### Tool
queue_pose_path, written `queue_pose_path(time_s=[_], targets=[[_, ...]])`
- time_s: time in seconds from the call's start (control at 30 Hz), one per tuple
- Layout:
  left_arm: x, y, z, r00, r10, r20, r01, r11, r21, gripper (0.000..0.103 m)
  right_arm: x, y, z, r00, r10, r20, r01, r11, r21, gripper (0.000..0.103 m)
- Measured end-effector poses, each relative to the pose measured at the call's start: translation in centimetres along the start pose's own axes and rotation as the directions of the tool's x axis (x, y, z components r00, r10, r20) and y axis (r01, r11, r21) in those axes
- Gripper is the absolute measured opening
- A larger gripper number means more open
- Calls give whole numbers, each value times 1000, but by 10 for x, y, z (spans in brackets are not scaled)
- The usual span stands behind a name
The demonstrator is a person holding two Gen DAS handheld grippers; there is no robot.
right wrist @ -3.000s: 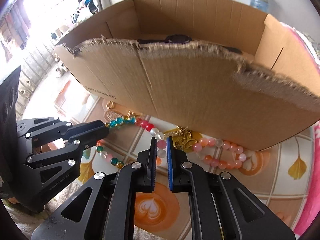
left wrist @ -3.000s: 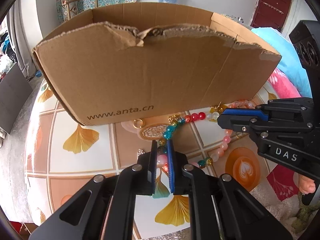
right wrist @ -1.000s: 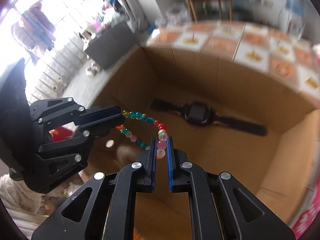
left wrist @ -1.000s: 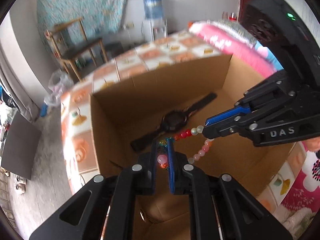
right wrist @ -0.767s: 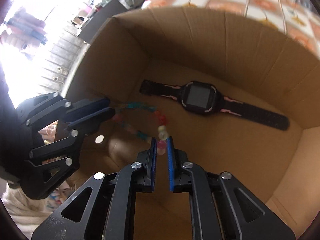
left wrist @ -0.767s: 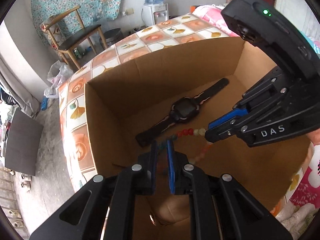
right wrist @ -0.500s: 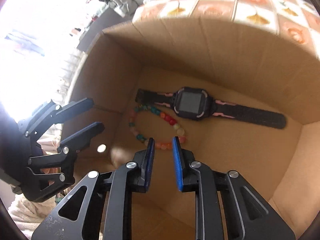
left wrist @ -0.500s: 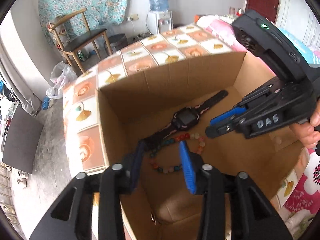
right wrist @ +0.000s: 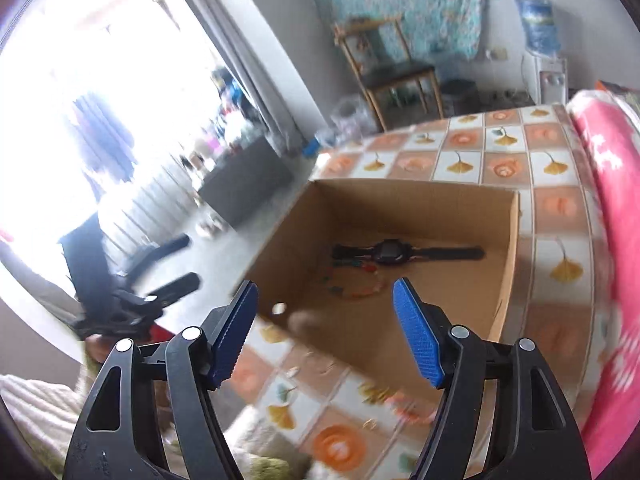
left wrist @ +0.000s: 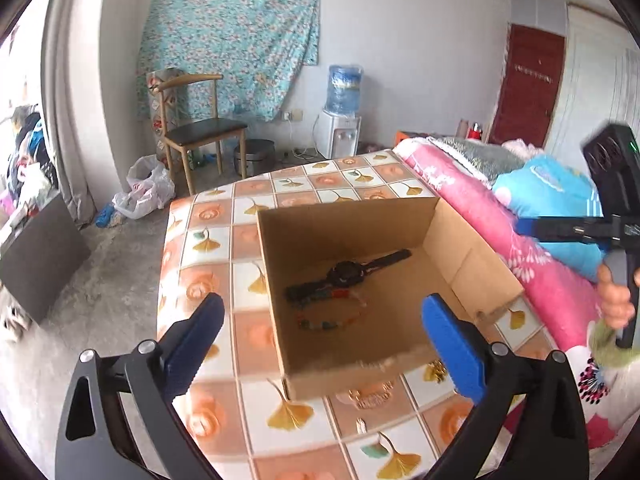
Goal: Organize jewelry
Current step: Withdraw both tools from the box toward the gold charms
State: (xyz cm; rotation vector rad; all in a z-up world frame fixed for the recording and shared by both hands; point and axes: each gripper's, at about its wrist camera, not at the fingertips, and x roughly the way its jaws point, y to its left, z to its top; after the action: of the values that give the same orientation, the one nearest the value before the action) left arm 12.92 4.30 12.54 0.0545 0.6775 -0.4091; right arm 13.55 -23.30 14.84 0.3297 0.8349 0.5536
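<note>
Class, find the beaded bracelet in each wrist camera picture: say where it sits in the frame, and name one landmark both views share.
Left wrist view: the beaded bracelet lies on the cardboard box floor, just below centre.
Right wrist view: the beaded bracelet is blurred, on the box floor near centre.
Shared landmark: the black watch, just beyond the bracelet in both.

- We see a plain brown cardboard box.
- We spot a black watch inside, beside multicoloured beads.
- We've got orange-and-white tiles with yellow ginkgo leaves on the tablecloth.
- We see blue pads on black gripper arms.
- We note a pink floral blanket.
</note>
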Motion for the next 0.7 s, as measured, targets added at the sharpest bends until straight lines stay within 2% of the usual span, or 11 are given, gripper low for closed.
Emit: queue_pose_path(time_s=[0.07,0.13,0.2,0.23,0.27,0.37,0.43,0.57,0.7], targets=[[0,1,-14,1000,15,-5,-15,1000,-27,97,1,1,-21,1000,22,17,-23,999,43,67],[11,0,-27,998,38,-42,-40,998,-43,97,4,-6,-37,1000,15,9,-15,995,94,66],[33,-2,-40,989,97,-115,-101,994,-30,97,23,-21,-58,999,11,-31,-5,983,183,57],[44,-3,-46,982,120,-143,-124,992,-18,97,28,-26,-63,999,11,-51,0,977,215,48],[49,-3,-48,980,126,-156,-130,991,-12,97,34,-31,-68,997,1,-72,17,970,243,42],[68,-4,-55,971,148,-189,-150,989,1,97,53,-49,-75,991,-57,-124,91,954,286,32],[74,-5,-55,971,149,-185,-151,988,0,97,58,-59,-72,988,-79,-131,117,942,316,30],[77,-2,-51,971,155,-181,-156,988,5,99,50,-65,-66,995,-50,-90,79,930,359,28],[85,-1,-47,975,137,-176,-139,990,-2,99,50,-69,-61,995,-57,-82,83,931,357,28]])
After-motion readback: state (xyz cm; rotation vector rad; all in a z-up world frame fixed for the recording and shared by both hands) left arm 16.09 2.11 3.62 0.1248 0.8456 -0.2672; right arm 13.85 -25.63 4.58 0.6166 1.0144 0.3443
